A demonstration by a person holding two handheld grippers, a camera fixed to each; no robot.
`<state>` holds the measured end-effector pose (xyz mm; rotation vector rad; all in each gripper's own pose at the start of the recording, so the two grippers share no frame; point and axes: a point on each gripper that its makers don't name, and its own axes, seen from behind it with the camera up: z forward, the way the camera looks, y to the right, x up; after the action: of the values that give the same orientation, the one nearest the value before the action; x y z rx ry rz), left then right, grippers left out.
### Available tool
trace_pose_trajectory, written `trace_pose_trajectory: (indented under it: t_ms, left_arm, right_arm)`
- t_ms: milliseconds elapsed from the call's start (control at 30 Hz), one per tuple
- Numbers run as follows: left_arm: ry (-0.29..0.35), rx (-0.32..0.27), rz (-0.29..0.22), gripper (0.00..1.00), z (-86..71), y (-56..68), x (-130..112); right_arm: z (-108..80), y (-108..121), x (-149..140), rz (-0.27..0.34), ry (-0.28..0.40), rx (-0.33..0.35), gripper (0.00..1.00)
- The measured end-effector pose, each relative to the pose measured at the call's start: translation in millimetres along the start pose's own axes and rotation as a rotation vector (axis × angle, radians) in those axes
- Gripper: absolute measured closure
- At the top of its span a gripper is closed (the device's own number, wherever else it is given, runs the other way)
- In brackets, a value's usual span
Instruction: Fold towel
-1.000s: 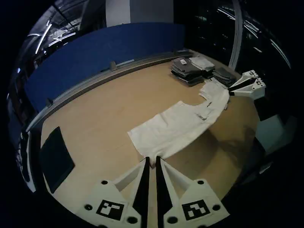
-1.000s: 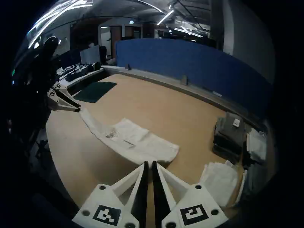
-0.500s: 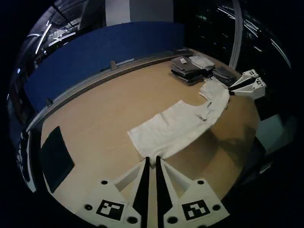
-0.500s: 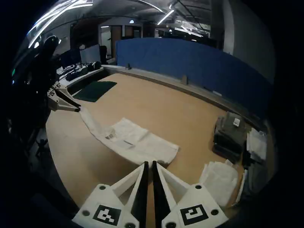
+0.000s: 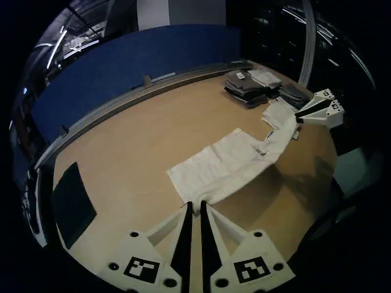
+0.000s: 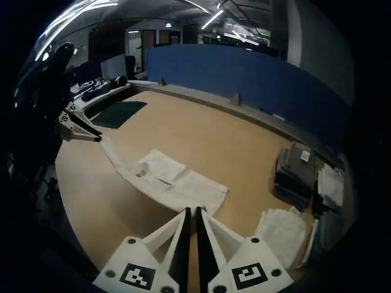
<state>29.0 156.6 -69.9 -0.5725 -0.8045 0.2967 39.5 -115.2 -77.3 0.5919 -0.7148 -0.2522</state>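
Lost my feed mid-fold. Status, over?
Left gripper shut on towel corner. Right gripper shut on the opposite corner. It stretches between them over table. Folded stacks sit apart.

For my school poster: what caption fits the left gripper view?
Left gripper and right gripper hold opposite ends of a white towel over a table.

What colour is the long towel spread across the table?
The towel is white; the left gripper view shows it best.
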Motion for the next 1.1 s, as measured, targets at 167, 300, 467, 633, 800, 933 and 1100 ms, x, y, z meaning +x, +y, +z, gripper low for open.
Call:
trace_pose_trajectory:
  t_ms: [167,300,467,633,800,933,1100]
  left_arm:
    - [-0.006,0.002,-0.010,0.89,9.4,-4.1,2.2]
    - [-0.011,0.005,-0.019,0.90,18.7,-8.4,4.0]
    - [-0.013,0.012,-0.031,0.89,32.1,-14.4,6.5]
    - [-0.022,0.025,-0.024,0.90,50.8,-21.6,6.3]
    - [-0.034,0.034,-0.022,0.90,68.9,-28.1,5.3]
    - [-0.048,0.037,-0.027,0.90,85.0,-33.3,2.8]
    - [-0.065,0.040,-0.025,0.90,103.7,-40.0,-1.3]
  right_arm:
    - [10.0,6.0,-1.4,0.010,-0.012,-0.004,0.93]
    - [19.0,10.5,-2.7,0.020,-0.022,-0.005,0.93]
    - [32.4,17.3,-5.9,0.028,-0.038,-0.011,0.93]
    - [47.4,23.9,-7.6,0.035,-0.055,-0.017,0.93]
    - [65.1,32.5,-9.4,0.051,-0.073,-0.022,0.93]
    - [82.0,39.6,-12.8,0.073,-0.089,-0.022,0.93]
    - [98.5,44.9,-17.7,0.091,-0.110,-0.021,0.93]
